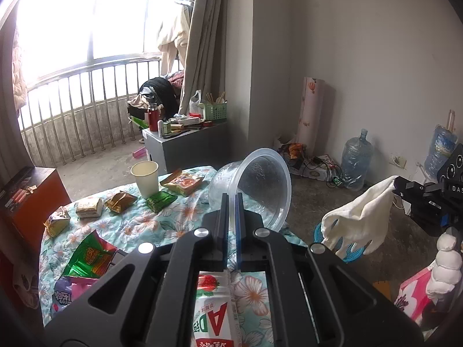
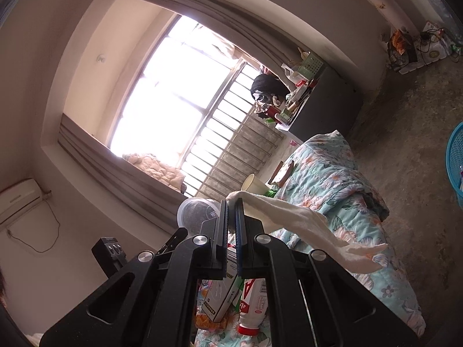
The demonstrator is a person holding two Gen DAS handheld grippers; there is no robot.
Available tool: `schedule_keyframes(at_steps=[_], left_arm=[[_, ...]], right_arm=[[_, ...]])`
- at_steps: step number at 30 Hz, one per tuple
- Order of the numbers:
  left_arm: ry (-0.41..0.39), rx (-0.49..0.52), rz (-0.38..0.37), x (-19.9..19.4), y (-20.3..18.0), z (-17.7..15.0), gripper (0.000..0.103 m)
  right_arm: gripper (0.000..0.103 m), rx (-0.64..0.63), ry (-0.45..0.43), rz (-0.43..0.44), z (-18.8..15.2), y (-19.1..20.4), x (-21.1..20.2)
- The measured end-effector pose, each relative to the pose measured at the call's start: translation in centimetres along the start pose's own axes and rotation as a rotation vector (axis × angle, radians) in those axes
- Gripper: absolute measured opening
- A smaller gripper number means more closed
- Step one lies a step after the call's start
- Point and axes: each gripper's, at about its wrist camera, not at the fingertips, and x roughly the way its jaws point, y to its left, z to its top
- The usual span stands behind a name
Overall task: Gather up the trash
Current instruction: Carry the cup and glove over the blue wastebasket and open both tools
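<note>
The left gripper (image 1: 231,202) is nearly closed, its jaws pinching the rim of a clear plastic bowl (image 1: 254,185) that tilts on its side above the floral cloth (image 1: 136,225). The right gripper (image 2: 231,205) is likewise almost shut, clamped on one end of a white tissue (image 2: 292,217); from the left wrist view the tissue (image 1: 356,214) hangs off that gripper (image 1: 400,188) over a blue basket (image 1: 351,253) on the floor, beside the table.

Trash lies spread on the cloth: a paper cup (image 1: 146,177), an orange snack packet (image 1: 183,182), a small green packet (image 1: 160,201), three brown-and-gold wrappers, and a torn green bag (image 1: 89,257) with red and yellow print I cannot read. Under the left gripper lies a white bottle (image 1: 214,315) with a strawberry picture, a large red "A" and a green "D". The right wrist view shows that bottle (image 2: 254,306) with its red cap, and a dark carton (image 2: 221,295) with small print too blurred to read. The right gripper body shows the letters "DAS".
</note>
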Motion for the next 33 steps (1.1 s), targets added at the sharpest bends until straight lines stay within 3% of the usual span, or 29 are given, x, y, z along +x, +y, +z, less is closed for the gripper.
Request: schedule_keyframes(at_steps=[10,17,27,33], left_arm=[[0.064,0.105,-0.115,5.5,-6.4,1.1,0.002],[0.168,0.211,-0.240,13.3,-14.4,1.9,0.002],[0.393,0.355,-0.320,26.7,-25.5,-1.2,0.002],[0.470,0.389,-0.322,31.5,-28.9,-3.5,0.002]], right_arm=[[0.005,0.003,-0.063,-0.053,3.4,-2.5,-4.1],[0.005,0.039,-0.053,-0.167,8.3,-7.5,-6.1],[0.005,0.149,0.009,-0.450,13.0,-19.8,-5.1],[0.008,0.199,0.091,-0.657,15.1,-28.4,-2.8]])
